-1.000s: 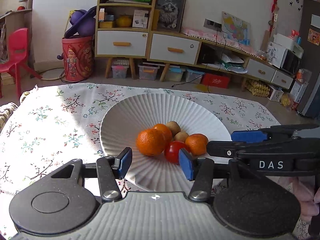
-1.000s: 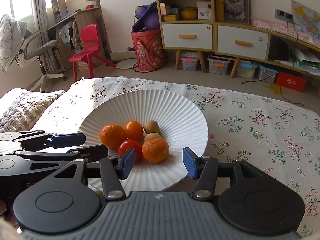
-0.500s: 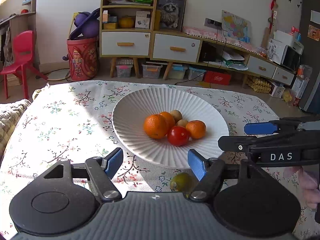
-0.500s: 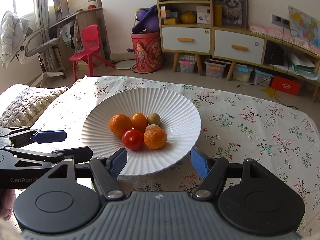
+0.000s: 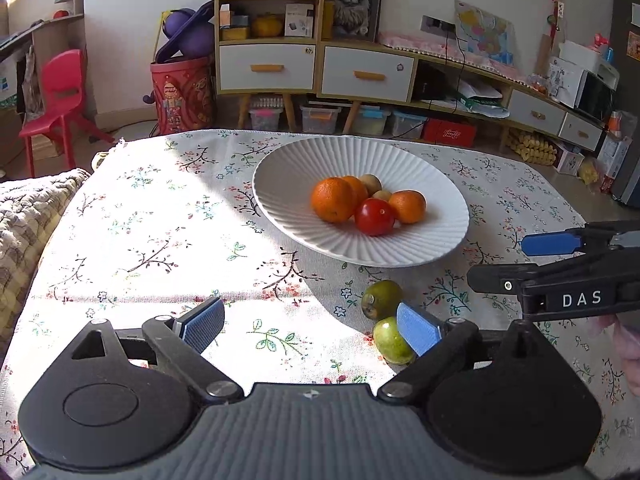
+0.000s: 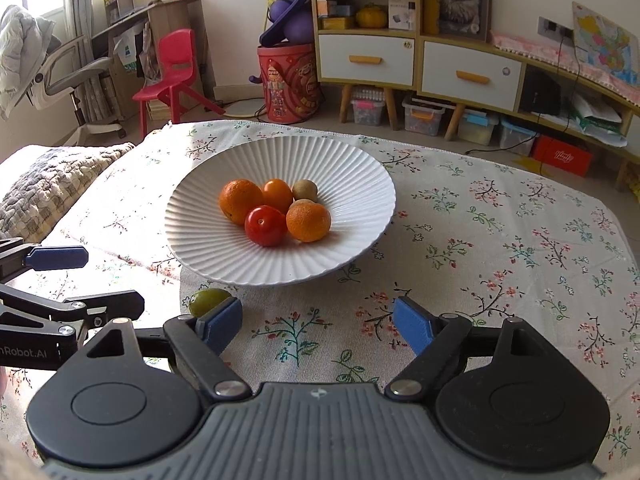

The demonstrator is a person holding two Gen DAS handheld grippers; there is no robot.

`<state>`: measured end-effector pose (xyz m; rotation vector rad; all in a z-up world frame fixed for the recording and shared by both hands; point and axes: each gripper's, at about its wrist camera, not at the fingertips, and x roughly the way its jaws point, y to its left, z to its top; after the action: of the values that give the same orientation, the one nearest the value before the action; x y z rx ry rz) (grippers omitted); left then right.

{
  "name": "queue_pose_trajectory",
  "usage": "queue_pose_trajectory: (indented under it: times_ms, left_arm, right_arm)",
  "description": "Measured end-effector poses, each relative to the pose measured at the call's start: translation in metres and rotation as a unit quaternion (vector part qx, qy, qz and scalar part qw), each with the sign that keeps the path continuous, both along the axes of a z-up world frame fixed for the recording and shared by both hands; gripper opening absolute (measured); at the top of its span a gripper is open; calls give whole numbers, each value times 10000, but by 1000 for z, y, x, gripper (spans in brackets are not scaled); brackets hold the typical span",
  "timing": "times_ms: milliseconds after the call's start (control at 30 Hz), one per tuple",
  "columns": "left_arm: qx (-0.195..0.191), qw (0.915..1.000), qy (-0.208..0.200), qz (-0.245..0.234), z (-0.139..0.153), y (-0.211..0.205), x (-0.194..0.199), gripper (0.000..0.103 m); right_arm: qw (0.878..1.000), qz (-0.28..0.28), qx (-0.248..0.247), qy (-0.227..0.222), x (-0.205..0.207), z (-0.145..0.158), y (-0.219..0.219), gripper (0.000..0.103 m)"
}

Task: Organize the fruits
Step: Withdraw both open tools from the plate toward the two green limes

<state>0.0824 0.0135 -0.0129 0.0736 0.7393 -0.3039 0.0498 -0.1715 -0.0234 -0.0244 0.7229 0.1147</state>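
A white ribbed plate on the flowered tablecloth holds three oranges, a red tomato and two brown kiwis. Two green fruits lie on the cloth just in front of the plate; the nearer one is partly hidden behind my left gripper's right pad. My left gripper hangs over the cloth short of the plate, jaws opening, nothing between them. My right gripper is beside it, jaws also opening and empty, with a green fruit by its left pad.
The tablecloth covers the whole table, sunlit on the left. A knitted cushion lies past the left edge. A red chair, a red bin and shelving stand beyond the far edge.
Both grippers have drawn back from the plate toward the table's near side and their jaws have spread wider. The green fruits in front of the plate have come into view.
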Motion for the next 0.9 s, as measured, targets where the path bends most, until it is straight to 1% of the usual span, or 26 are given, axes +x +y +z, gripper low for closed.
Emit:
queue_pose_trajectory:
  times_ms: [367,533,600,667,700,767,800,867,900]
  left_arm:
    - [141,9996,240,58,-14,12,-15,85]
    - [140,9993,341,-77,-19,5,-18,84]
    - [140,9991,375,-129,-21,1,-19,80]
    - [110,9990,403,-166,-24,-3,-18,69]
    - [61,9989,420,-180,-26,-6,-18,67]
    - [-61,9987,460,-208,-29,-9,-17,58]
    - [-150,9984,491,-230,-30,-10,-16,55]
    - [-298,9978,506,-320,-30,-14,-14,44]
    - [-340,9975,491,-368,-30,-17,-14,41]
  right_arm:
    - [9998,-94,-110,134,-13,-10,0,85]
    - [9997,-139,-161,155,-14,-12,0,86]
    - [9996,-151,-186,161,-14,-13,-1,86]
    - [9995,-165,-192,166,-14,-14,-3,86]
    - [9995,-174,-186,170,-14,-14,-4,86]
    - [9995,-200,-174,184,-13,-15,-6,86]
    - [9994,-212,-174,192,-13,-15,-7,86]
    - [9994,-231,-171,204,-12,-16,-9,86]
    - [9994,-237,-167,208,-12,-16,-10,86]
